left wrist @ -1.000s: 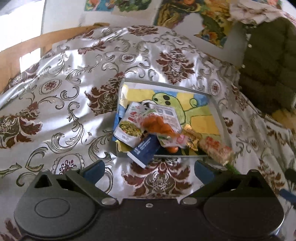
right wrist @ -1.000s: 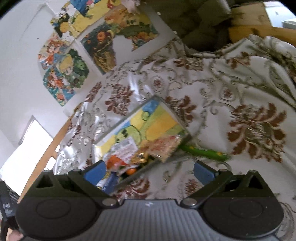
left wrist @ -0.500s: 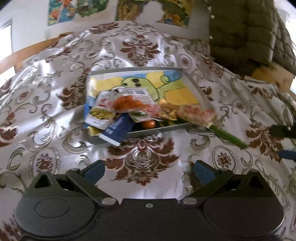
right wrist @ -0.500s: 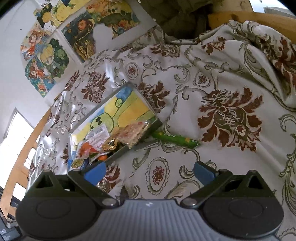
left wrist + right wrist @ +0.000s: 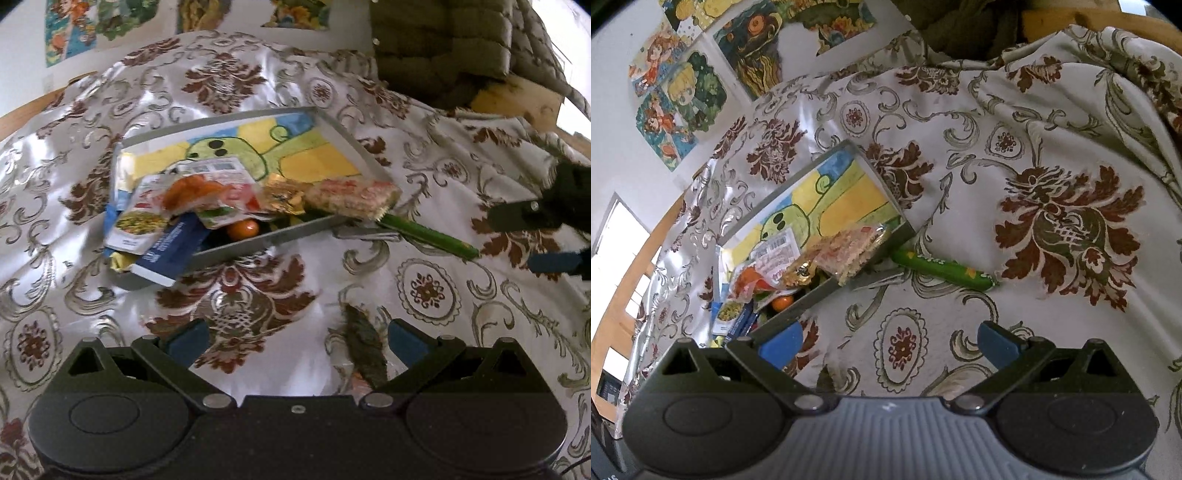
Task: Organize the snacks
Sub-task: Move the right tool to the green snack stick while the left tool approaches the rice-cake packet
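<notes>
Both grippers' fingers point(image 5: 186, 341) apart, empty, over damask tablecloth point(image 5: 1052, 229); wall posters point(image 5: 683, 92).

Left gripper point(image 5: 295, 339) has drawn back and swung right: the tray point(image 5: 343, 129) now lies farther off, left of centre. The green stick point(image 5: 428, 234) and right gripper point(image 5: 532, 236) have come into its view. Right gripper point(image 5: 888, 341) has apparently levelled.
</notes>
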